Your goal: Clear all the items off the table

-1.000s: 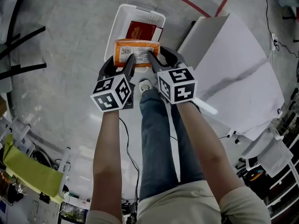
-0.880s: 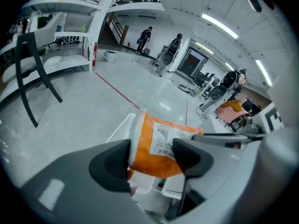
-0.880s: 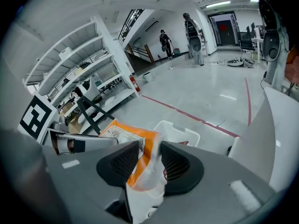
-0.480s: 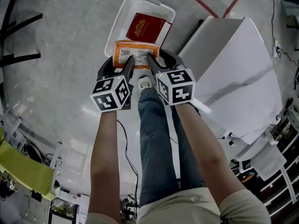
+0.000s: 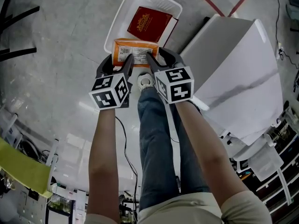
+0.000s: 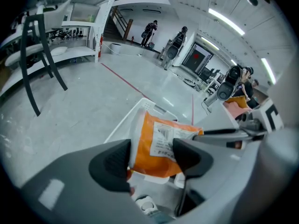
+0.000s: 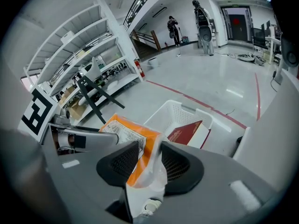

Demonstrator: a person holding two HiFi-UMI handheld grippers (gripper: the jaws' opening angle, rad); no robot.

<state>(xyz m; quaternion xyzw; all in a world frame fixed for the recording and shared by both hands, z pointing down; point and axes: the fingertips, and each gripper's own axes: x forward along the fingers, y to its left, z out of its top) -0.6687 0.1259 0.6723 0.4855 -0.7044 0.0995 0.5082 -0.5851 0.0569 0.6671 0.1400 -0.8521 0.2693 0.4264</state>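
An orange snack packet (image 5: 136, 50) with a white label hangs between both grippers, over the near end of a white plastic basket (image 5: 114, 22) on the floor. My left gripper (image 5: 119, 63) is shut on the packet's left part (image 6: 159, 141), with a pad on each face. The right gripper (image 5: 156, 59) is shut on the packet's right edge (image 7: 126, 134), pinching the clear seam. A red book (image 5: 149, 23) lies inside the basket beyond the packet and also shows in the right gripper view (image 7: 187, 132).
A white table (image 5: 233, 69) stands right of the basket, its corner close to the rim. The person's jeans leg and shoe (image 5: 145, 83) are directly below the grippers. Black chair legs (image 5: 18, 31) cross the floor at left. Red tape lines (image 5: 219, 3) mark the floor behind.
Both grippers have sunk together with the orange packet toward the basket. More of the red book and the basket's inside shows beyond the packet. The grips look unchanged.
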